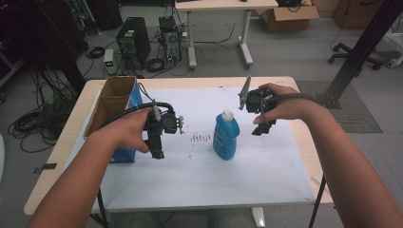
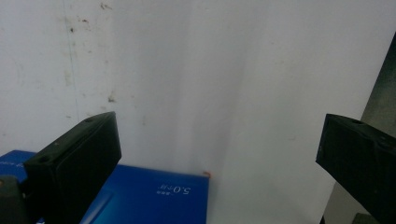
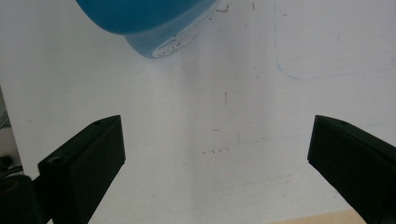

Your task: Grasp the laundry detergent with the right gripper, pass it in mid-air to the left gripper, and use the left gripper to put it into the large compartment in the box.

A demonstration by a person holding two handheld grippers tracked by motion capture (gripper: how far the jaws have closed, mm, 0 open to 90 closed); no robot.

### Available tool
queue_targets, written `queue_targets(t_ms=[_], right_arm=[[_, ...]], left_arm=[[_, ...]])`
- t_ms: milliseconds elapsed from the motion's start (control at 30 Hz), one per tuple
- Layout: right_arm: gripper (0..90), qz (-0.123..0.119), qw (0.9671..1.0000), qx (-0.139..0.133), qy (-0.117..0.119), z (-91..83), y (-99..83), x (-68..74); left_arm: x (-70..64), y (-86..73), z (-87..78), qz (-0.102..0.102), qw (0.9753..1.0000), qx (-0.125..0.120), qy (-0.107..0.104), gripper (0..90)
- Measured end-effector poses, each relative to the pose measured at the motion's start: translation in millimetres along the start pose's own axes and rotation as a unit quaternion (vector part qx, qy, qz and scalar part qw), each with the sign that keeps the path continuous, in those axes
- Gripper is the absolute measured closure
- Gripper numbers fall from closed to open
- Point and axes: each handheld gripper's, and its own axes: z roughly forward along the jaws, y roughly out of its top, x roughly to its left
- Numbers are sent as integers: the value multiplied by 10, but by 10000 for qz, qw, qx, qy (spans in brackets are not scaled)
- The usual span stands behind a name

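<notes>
A blue bottle [image 1: 225, 137] with a white cap stands upright in the middle of the white sheet on the table. My left gripper [image 1: 156, 148] hangs to its left, jaws pointing down and open with nothing between them [image 2: 219, 154]. My right gripper [image 1: 262, 127] hovers just right of the bottle, also open and empty [image 3: 217, 154]. In the right gripper view the bottle's base [image 3: 144, 23] sits at the top left, beyond the jaws. A blue box [image 2: 149, 196] lies under the left gripper's near jaw.
An open cardboard box with blue sides [image 1: 114, 111] stands at the table's left edge, close to the left hand. The white sheet [image 1: 204, 180] covers most of the wooden table [image 1: 57, 156]. Computers, cables and another desk lie on the floor beyond.
</notes>
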Motion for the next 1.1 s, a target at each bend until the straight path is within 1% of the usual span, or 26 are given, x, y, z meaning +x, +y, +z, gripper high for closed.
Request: queue_targets(t_ms=[100, 167, 300, 333, 367, 433, 467, 500, 533, 567, 767, 833, 867, 933, 967, 1100], right_arm=[[43, 22, 10000, -49, 23, 9, -5, 17], [43, 27, 10000, -41, 6, 13, -12, 30], [43, 51, 10000, -82, 15, 7, -29, 54], [44, 79, 9999, -103, 14, 6, -44, 75], [42, 91, 9999, -82, -7, 5, -50, 91], [43, 140, 9998, -108, -13, -1, -61, 127], [43, 140, 9998, -108, -13, -1, -61, 127], [43, 178, 9997, -158, 2, -11, -70, 164], [43, 178, 9997, -158, 2, -11, -70, 164], [42, 220, 9996, -160, -19, -23, -74, 201], [43, 177, 9998, -85, -67, -51, -56, 309], [43, 195, 9997, -116, -73, -48, -53, 341], [43, 202, 9997, -100, -75, -49, -52, 357], [43, 191, 9997, -93, -70, -48, -53, 378], [43, 206, 9998, -62, -61, -50, -56, 389], [43, 225, 9997, -100, -70, -41, -78, 421]], left_arm=[[-8, 7, 9, 12, 10000, 57, 8, 2], [-24, 13, 8, 32, 10000, 33, 7, 2], [-41, 21, 15, 83, 9999, 60, -1, 2], [-45, 17, 25, 73, 9999, 107, 15, 2], [-46, 11, 25, 64, 9999, 101, 23, 2], [-53, -2, 19, 41, 10000, 22, 27, 2], [-53, -2, 19, 41, 10000, 22, 27, 2], [-62, -8, 16, 55, 10000, 37, 31, 2], [-62, -8, 16, 55, 10000, 37, 31, 2], [-81, -8, 22, 77, 9999, 100, 37, 2], [-140, -24, 22, 138, 9999, 56, 45, 2], [-152, -34, 26, 138, 9998, 97, 42, 2], [-170, -38, 23, 151, 9997, 141, 117, 3], [-190, -41, 11, 150, 9998, 100, 79, 4], [-190, -41, 11, 150, 9998, 100, 79, 3], [-227, -34, -11, 196, 9997, 130, 104, 3]])
